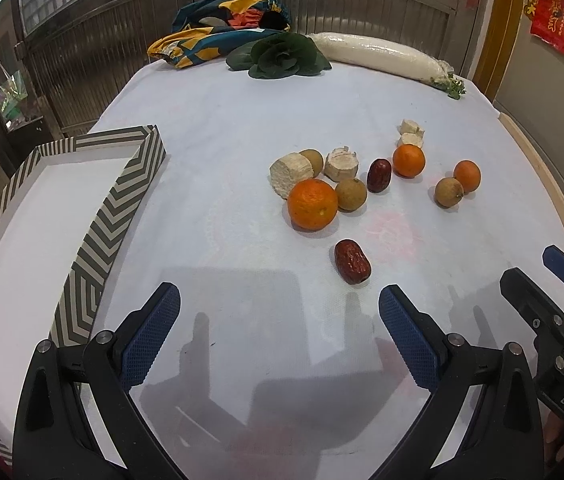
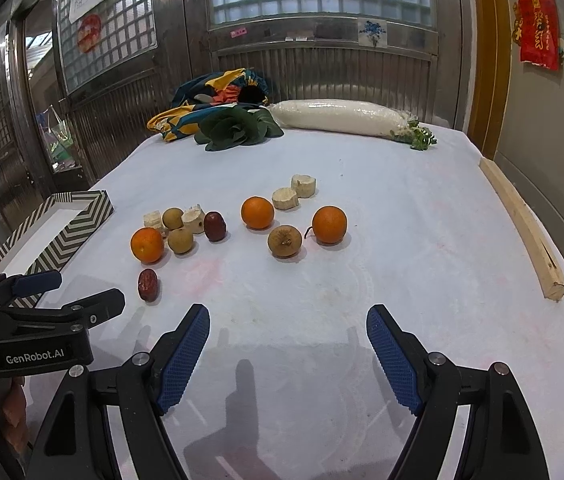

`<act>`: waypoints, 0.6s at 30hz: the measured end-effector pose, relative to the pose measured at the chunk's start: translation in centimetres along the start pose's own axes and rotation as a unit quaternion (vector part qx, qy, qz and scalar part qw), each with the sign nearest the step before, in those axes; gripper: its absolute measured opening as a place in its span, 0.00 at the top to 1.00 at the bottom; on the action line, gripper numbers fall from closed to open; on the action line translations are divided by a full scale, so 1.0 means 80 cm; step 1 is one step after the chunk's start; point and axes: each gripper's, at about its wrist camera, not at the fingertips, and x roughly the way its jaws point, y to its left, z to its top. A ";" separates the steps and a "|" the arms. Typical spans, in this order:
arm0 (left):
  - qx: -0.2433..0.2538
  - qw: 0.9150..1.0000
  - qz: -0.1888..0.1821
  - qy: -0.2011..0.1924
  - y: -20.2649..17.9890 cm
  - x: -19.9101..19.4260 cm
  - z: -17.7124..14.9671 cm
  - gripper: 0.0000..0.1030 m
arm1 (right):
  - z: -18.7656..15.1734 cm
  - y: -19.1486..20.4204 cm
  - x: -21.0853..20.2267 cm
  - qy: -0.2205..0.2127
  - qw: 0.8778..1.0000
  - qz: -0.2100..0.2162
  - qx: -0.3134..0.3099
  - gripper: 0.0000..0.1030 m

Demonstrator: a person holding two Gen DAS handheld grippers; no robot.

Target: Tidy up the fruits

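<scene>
At far left we see the striped box, its white inside holding nothing. Our left gripper hangs released over the white cloth. Right of the box lie the fruits: a wrinkled red date, three glossy oranges, brown longans, pale cut chunks. Our right gripper hangs released too.

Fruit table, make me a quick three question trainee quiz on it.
1. True or false: the striped box already holds fruit.
2. How many oranges lie on the white cloth? A) two B) three C) five
3. Fill in: both the left tongs and right tongs are ____.

Key: 1 false, its visible part is bare. 2 B, for instance the biggest orange. 3 open, holding nothing.
</scene>
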 end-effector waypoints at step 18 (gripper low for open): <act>0.011 1.000 0.010 0.004 -0.016 0.017 0.009 0.04 | 0.000 -0.009 0.010 0.004 1.000 0.000 0.010 0.23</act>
